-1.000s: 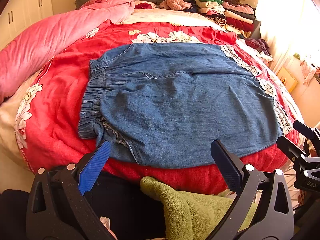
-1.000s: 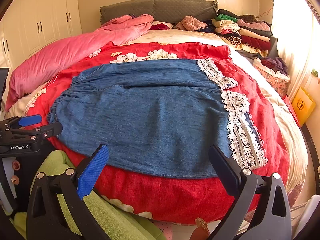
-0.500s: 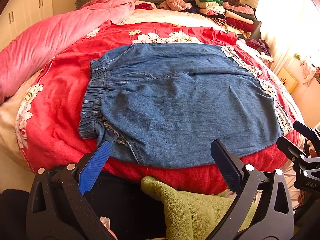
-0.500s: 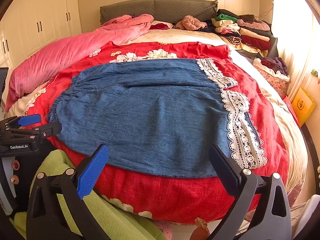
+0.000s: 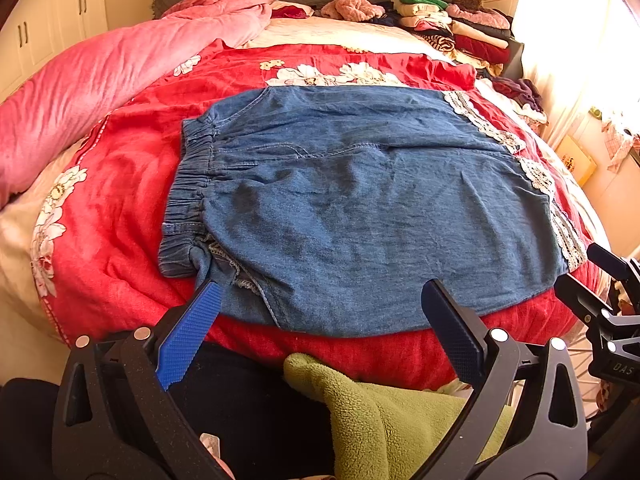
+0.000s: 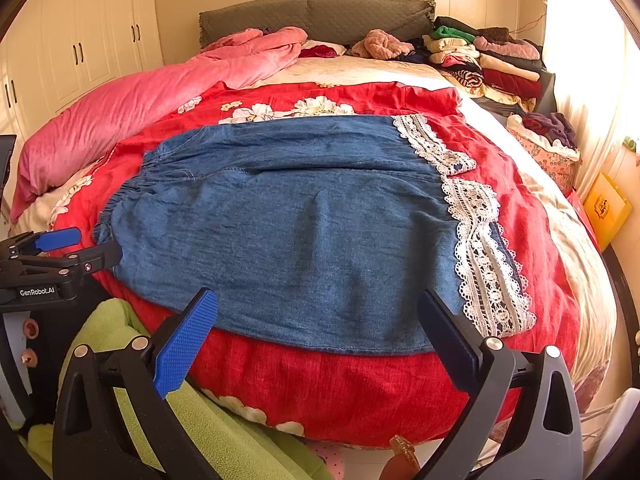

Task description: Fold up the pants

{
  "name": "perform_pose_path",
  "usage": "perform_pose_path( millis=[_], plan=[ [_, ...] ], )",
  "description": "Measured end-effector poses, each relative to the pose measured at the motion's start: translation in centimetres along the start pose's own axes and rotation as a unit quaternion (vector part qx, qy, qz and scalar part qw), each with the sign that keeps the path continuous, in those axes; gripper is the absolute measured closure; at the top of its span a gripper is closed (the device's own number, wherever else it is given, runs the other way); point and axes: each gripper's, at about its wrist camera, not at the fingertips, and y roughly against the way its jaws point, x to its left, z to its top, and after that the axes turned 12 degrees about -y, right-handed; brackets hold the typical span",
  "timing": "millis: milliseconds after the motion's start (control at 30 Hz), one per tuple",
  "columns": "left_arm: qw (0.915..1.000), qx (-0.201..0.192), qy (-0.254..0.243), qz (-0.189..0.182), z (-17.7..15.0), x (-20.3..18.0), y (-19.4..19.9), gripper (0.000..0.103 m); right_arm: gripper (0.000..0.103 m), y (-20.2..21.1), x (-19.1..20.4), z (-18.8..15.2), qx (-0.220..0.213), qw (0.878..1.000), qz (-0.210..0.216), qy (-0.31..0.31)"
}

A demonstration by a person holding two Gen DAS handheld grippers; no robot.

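Note:
Blue denim pants with white lace hems lie flat on the red flowered quilt; they also show in the right wrist view. The elastic waistband is at the left, the hems at the right. My left gripper is open and empty, just short of the pants' near edge by the waist end. My right gripper is open and empty, at the near edge toward the hem end. Each gripper shows in the other's view: the right, the left.
A pink duvet lies along the left. Stacks of folded clothes sit at the far right by the grey headboard. Green fleece is below the grippers. A yellow bag stands beside the bed's right side.

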Motion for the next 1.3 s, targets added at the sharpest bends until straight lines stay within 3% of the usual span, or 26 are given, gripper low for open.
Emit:
perform_pose_path(
  millis=[500, 667, 767, 933, 1200, 1300],
  plan=[
    [1.0000, 0.001, -0.003, -0.003, 0.3, 0.6, -1.6, 0.009, 0.004, -1.0, -2.2, 1.2, 0.004, 1.000, -0.006, -0.022],
    [0.9999, 0.007, -0.009, -0.005, 2.1, 1.3, -3.0, 0.009, 0.004, -1.7, -6.6, 4.3, -0.001, 0.998, -0.019, -0.059],
    [0.9997, 0.013, -0.013, 0.018, 3.2, 2.2, -4.5, 0.009, 0.004, -2.8, -11.0, 6.7, 0.013, 0.995, -0.024, -0.095],
    [0.9988, 0.043, -0.019, 0.017, 4.4, 3.8, -7.7, 0.009, 0.004, -5.4, -15.7, 9.1, 0.033, 0.994, -0.059, -0.090],
    [0.9976, 0.062, -0.025, 0.020, 3.8, 4.5, -10.0, 0.009, 0.006, -9.5, -18.8, 12.1, 0.071, 0.991, -0.008, -0.117],
    [0.9974, 0.062, -0.029, 0.023, 3.5, 4.4, -10.1, 0.009, 0.023, -11.4, -19.5, 12.8, 0.098, 0.987, 0.008, -0.130]
  ],
)
